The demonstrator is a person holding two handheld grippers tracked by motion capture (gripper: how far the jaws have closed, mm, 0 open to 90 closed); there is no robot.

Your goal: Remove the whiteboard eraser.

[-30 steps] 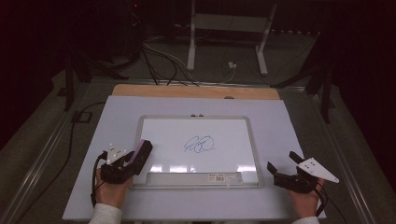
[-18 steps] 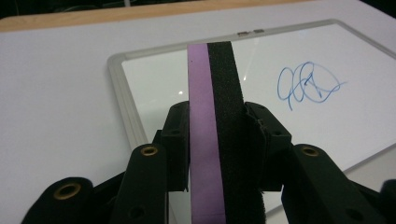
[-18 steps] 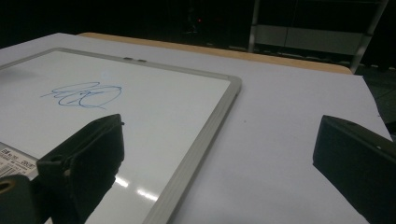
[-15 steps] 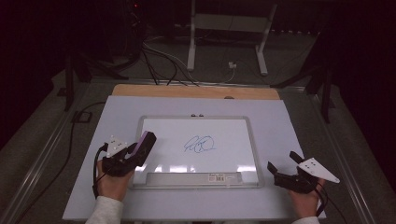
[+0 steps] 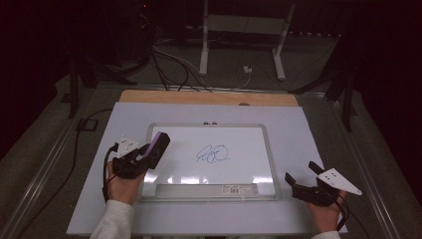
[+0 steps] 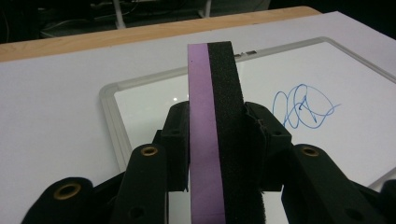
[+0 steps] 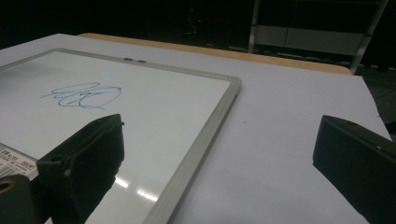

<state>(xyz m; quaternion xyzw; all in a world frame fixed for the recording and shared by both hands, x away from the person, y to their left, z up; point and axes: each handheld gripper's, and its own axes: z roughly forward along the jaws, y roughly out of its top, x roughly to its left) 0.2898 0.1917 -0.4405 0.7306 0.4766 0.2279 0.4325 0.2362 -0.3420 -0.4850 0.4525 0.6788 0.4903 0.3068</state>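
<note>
A whiteboard (image 5: 268, 149) in a grey frame lies flat on the white table sheet, with a blue scribble (image 5: 212, 155) near its middle. My left gripper (image 5: 154, 148) is shut on a purple and black eraser (image 5: 159, 142) and hovers over the board's left edge, left of the scribble. In the left gripper view the eraser (image 6: 215, 126) stands upright between the jaws, with the scribble (image 6: 303, 106) to its right. My right gripper (image 5: 299, 180) rests open off the board's lower right corner; its jaws hold nothing, and the board frame (image 7: 208, 140) runs between them.
A label strip (image 5: 199, 189) runs along the board's near edge. A wooden board edge (image 5: 209, 97) shows behind the white sheet. Cables (image 5: 169, 64) and a white stand (image 5: 244, 30) lie on the floor beyond the table.
My left hand has carried the eraser up and toward the far right, from the board's lower left corner to over its left edge. The right gripper has stayed in place.
</note>
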